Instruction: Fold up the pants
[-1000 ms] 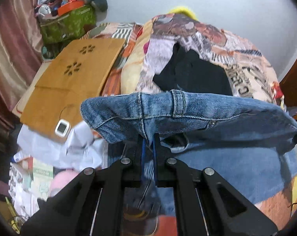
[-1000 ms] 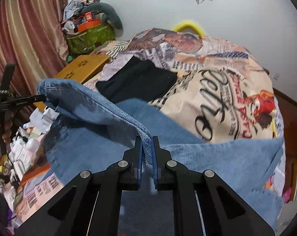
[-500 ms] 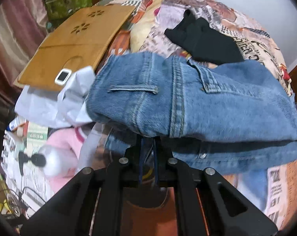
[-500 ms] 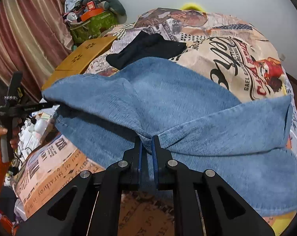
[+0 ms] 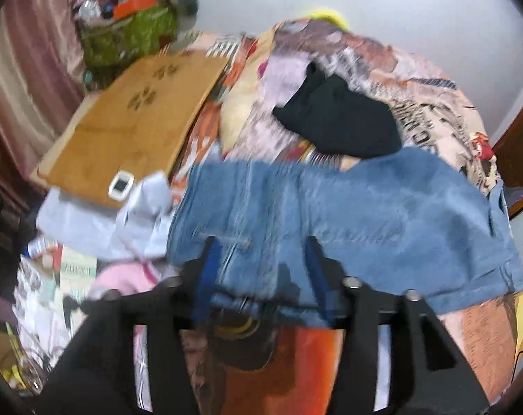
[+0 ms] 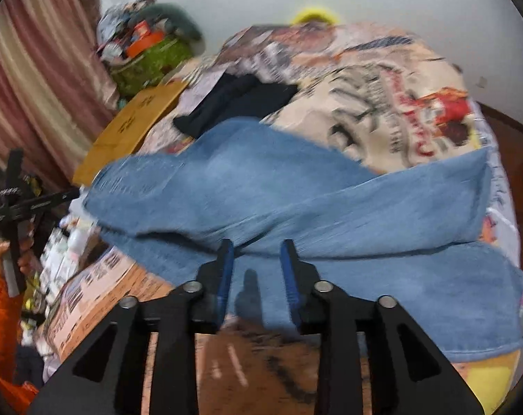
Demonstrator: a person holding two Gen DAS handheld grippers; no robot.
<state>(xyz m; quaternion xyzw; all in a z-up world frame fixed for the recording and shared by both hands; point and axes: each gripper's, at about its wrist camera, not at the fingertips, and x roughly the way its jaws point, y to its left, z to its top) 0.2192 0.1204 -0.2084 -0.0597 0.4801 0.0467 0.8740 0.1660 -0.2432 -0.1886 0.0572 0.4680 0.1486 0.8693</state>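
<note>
The jeans [image 5: 348,221] lie on the bed [image 6: 393,110], doubled over once so that one layer of denim rests on another, with the waistband end toward the wooden board [image 5: 137,121] and the rest stretching away from it across the printed bedspread. Beyond the jeans, farther up the bed, sits a black garment [image 5: 337,121], apart from the denim in the left wrist view, though its near edge meets the denim in the right wrist view.

Both grippers have just been opening. The left gripper [image 5: 261,276] stands with its fingers spread either side of the near edge of the jeans; cloth shows between them, but the pads do not press on it. The right gripper [image 6: 256,269] is likewise released, its fingers parted at the near fold of the jeans with denim in the gap and nothing clamped. The person's left hand [image 6: 10,252] can be seen beside the bed in the right wrist view.

As for progress, one fold looks laid down and let go (the top layer sits a little askew, with an edge of the lower layer showing beneath). What seems left is another fold to make the bundle compact, and perhaps some smoothing; both pictures are blurred, so finer creases cannot be made out.
</note>
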